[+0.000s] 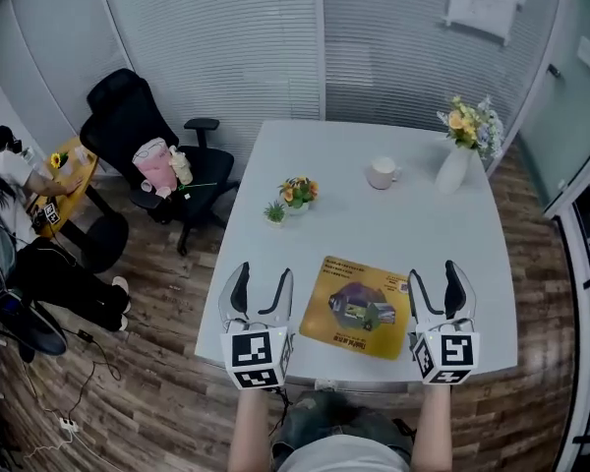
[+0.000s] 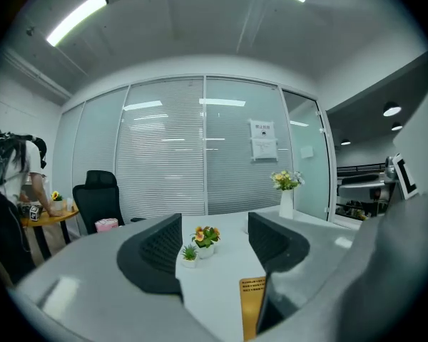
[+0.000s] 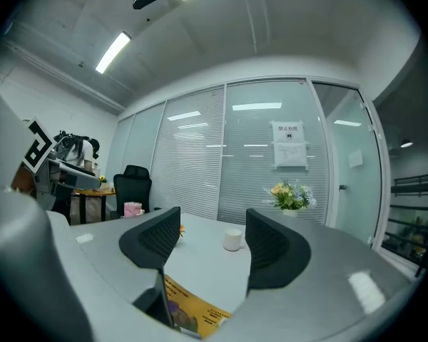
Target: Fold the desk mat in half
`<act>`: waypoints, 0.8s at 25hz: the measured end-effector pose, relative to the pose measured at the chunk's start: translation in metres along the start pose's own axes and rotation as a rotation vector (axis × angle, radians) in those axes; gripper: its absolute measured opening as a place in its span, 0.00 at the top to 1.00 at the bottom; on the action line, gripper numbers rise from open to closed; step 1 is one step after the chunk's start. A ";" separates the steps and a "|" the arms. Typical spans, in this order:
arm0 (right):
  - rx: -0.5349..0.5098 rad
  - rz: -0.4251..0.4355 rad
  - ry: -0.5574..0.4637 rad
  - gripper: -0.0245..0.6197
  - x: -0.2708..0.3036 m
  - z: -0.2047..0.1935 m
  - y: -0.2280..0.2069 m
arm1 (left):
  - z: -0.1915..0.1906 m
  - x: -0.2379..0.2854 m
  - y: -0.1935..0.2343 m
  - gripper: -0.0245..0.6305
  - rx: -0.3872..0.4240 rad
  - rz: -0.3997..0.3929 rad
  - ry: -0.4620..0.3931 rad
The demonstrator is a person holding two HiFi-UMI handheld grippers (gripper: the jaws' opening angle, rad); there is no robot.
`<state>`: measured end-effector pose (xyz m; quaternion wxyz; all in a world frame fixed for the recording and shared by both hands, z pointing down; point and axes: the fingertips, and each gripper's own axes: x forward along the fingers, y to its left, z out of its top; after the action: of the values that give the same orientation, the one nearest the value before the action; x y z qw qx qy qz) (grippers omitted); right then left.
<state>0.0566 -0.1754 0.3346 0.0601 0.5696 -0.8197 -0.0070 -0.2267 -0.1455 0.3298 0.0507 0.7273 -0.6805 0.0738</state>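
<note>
The yellow desk mat (image 1: 360,306) lies flat and unfolded on the white table (image 1: 374,219), near its front edge. Its corner shows as the mat (image 2: 251,306) in the left gripper view and the mat (image 3: 192,311) in the right gripper view. My left gripper (image 1: 262,291) hovers just left of the mat, open and holding nothing. On the mat's right side my right gripper (image 1: 436,285) is held open as well, nothing between its fingers. Both point toward the far side of the table.
Two small potted plants (image 1: 290,197), a white mug (image 1: 382,173) and a vase of flowers (image 1: 464,144) stand farther back on the table. A black office chair (image 1: 147,150) with a pink bag sits to the left. A person (image 1: 20,219) sits at a small side table at far left.
</note>
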 end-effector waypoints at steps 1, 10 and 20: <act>-0.006 -0.007 0.012 0.50 0.002 -0.004 -0.001 | -0.004 0.006 0.000 0.54 0.006 -0.013 0.010; -0.066 -0.054 0.149 0.49 0.005 -0.047 -0.021 | -0.037 0.050 -0.017 0.54 0.063 -0.126 0.091; -0.116 0.007 0.284 0.49 0.010 -0.087 -0.026 | -0.078 0.066 -0.038 0.54 0.130 -0.199 0.200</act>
<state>0.0862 -0.1887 0.4194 0.2083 0.5574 -0.8033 0.0263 -0.1876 -0.1940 0.4193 0.0780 0.7820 -0.5903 0.1842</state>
